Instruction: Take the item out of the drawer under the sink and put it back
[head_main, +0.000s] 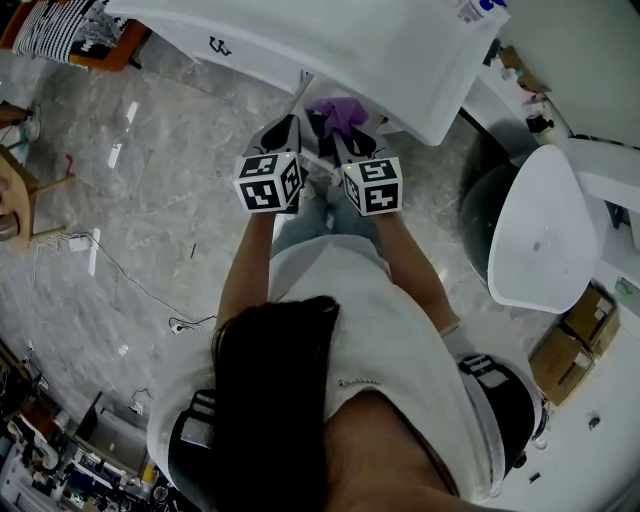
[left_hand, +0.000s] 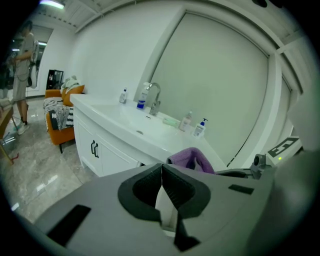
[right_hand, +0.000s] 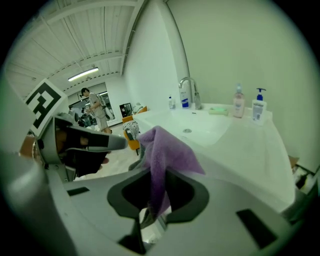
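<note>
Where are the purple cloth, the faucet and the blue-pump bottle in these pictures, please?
purple cloth (right_hand: 162, 150), right gripper view, on the hanging fold at its middle.
faucet (right_hand: 195, 99), right gripper view, on its upright stem.
blue-pump bottle (right_hand: 258, 111), right gripper view, on its white body.

White vanity counter (left_hand: 100, 106), faucet (left_hand: 156, 95) and several bottles (left_hand: 200, 128) standing along its back edge.

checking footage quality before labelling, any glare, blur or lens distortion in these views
Head view: dim overall, with bright glare streaks on the marble floor and bent edges. Left gripper view: strong fisheye and black corners; the sink counter is curved but sharp. Right gripper view: same fisheye, greenish tint, purple cloth in focus, ceiling light bright.
</note>
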